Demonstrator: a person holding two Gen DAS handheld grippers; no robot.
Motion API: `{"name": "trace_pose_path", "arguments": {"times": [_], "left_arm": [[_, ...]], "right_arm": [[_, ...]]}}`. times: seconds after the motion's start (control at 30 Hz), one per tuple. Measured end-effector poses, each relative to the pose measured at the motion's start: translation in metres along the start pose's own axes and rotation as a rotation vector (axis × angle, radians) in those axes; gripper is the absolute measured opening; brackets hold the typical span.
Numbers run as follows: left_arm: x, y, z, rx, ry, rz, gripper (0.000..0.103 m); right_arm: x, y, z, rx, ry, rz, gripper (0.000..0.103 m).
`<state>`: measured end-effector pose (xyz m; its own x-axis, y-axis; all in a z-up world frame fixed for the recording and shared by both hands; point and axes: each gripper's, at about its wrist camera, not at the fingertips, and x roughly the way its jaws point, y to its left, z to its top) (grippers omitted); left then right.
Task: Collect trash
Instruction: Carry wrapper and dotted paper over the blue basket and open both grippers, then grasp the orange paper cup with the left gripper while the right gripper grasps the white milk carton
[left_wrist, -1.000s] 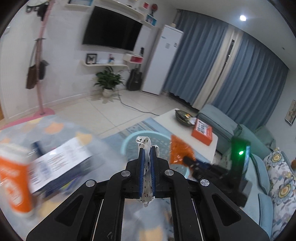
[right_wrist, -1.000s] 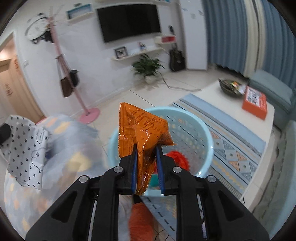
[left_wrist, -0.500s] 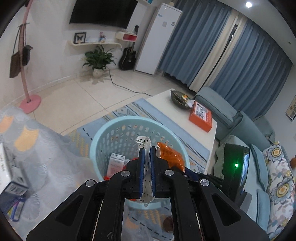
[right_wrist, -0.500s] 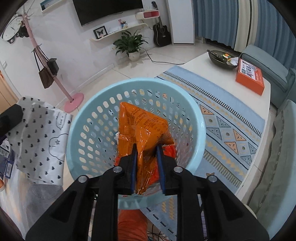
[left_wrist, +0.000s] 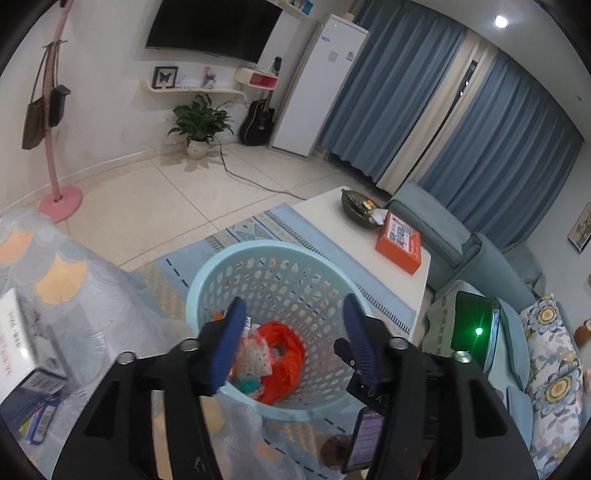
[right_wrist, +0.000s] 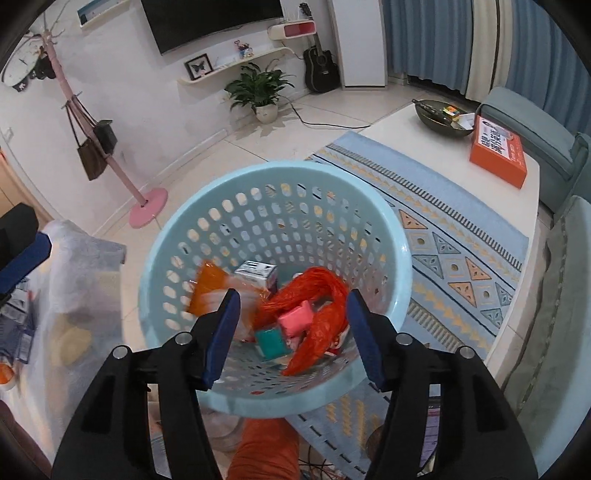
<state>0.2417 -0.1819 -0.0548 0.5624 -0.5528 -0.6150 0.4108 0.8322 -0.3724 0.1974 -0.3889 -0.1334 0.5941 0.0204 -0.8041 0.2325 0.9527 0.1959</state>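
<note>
Trash, left wrist view: polka-dot paper scrap (left_wrist: 255, 356) lies loose inside the pale blue perforated basket (left_wrist: 218, 273), beside a red-orange plastic bag (left_wrist: 284, 354).
Left gripper (left_wrist: 293, 334): jaws spread and opening, nothing between the blue pads; poised over the basket's near rim.
Change vs one second ago: the pads were then pressed together on the polka-dot scrap; the scrap is now down in the basket. View has swung from the patterned cloth to the basket.
Readable text, left wrist view: orange box (left_wrist: 399, 242) on the white low table (left_wrist: 325, 214) carries a white label; the print is too small to read. White carton (left_wrist: 14, 339) at far left has faint characters, illegible.

Trash, right wrist view: orange foil wrapper (right_wrist: 208, 288), blurred, is inside the basket (right_wrist: 399, 266) against its left wall, free of the pads.
Right gripper (right_wrist: 291, 321): jaws spread and opening, nothing pinched; aimed into the basket.
Change vs one second ago: wrapper was then clamped upright between the pads; now released.
Other contents: small white carton (right_wrist: 258, 273), pink block (right_wrist: 295, 317), teal block (right_wrist: 271, 341), red-orange bag (right_wrist: 317, 317).
Readable text, right wrist view: orange box (right_wrist: 498, 149) label print not legible.
</note>
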Motion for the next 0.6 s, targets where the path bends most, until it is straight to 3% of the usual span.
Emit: {"name": "trace_pose_path", "arguments": {"times": [0.37,0.6], "left_arm": [[-0.088,0.014,-0.011,-0.003,-0.125,0.029,0.069],[-0.169,0.044,-0.029,-0.018,-0.254,0.156,0.08]], "right_arm": [[-0.049,0.037,-0.004,-0.038,-0.066,0.081,0.058],[-0.086,0.086,-0.01,-0.108,-0.125,0.163,0.063]]}}
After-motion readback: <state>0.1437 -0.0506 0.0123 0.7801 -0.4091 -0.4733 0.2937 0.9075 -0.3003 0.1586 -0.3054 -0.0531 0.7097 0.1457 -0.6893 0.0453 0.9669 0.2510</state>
